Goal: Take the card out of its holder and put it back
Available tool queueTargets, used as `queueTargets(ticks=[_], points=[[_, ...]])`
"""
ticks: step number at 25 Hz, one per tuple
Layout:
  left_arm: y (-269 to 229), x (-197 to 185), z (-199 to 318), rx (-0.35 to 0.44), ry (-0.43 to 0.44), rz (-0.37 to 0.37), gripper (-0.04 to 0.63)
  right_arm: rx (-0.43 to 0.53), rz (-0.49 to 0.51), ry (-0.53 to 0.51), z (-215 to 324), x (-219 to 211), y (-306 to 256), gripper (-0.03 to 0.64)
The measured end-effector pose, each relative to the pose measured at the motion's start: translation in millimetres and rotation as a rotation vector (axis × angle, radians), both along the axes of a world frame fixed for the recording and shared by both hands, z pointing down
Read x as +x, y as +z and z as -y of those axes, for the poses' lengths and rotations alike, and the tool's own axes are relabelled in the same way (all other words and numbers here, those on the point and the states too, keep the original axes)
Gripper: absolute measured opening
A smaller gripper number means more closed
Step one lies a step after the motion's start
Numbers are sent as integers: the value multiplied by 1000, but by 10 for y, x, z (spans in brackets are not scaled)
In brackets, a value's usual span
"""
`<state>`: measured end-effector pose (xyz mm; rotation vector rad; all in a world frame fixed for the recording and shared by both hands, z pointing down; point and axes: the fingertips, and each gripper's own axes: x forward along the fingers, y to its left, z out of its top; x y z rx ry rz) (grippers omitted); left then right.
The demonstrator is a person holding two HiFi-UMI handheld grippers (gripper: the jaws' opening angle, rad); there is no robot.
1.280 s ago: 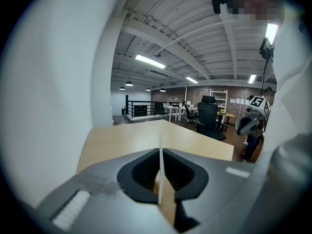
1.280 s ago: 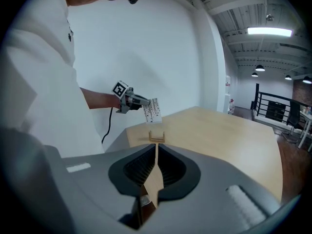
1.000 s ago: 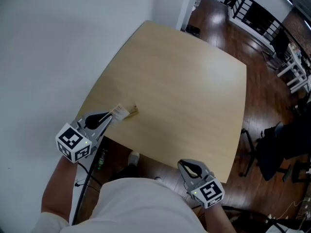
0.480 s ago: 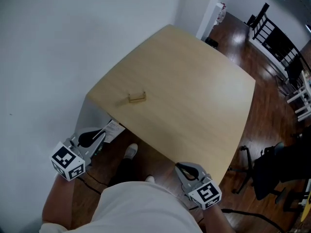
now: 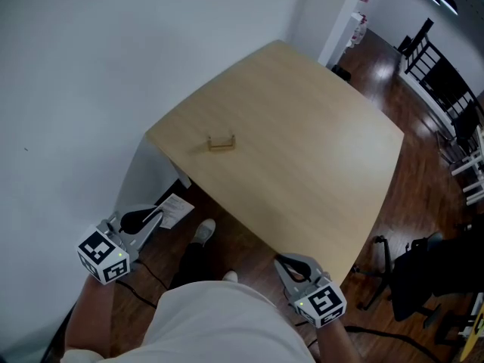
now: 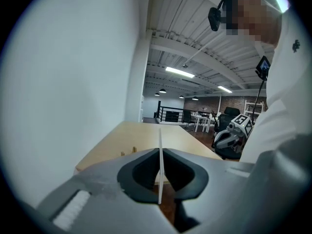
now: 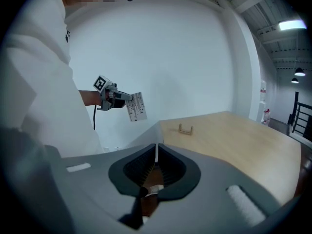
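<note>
Card (image 5: 175, 209), where is it?

Out of its holder (image 5: 221, 143). The left gripper (image 5: 159, 216) has its jaws closed on one end of the card, and the rest sticks out past the fingertips. It is held over the floor (image 5: 249, 237), just off the left edge of the table (image 5: 302, 150) and close to the white wall (image 5: 83, 74). In the left gripper view it shows edge-on, a thin white line pinched between the pads.

And the holder?

A small wooden stand on the tabletop, near the corner by the wall, standing empty. It is well apart from the card.

What about the right gripper (image 5: 283, 262)?

Jaws together, nothing between them. It hangs just off the near edge of the table, on the other side of the person's body from the left gripper, and points toward the tabletop. Its own view shows the printed face of the card, up in the left gripper, and the holder beyond on the table.
</note>
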<state>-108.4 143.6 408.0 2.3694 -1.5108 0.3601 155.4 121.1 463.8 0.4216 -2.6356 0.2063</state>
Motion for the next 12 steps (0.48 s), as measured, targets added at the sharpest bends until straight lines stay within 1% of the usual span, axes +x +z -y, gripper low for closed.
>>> queueTargets(ticks=[4, 12], points=[[-97, -48, 236, 26, 52, 8, 17, -4, 0, 29, 49, 17, -14, 23], [-210, -299, 1163, 60, 160, 43, 17, -18, -7, 119, 388, -99, -47, 23]])
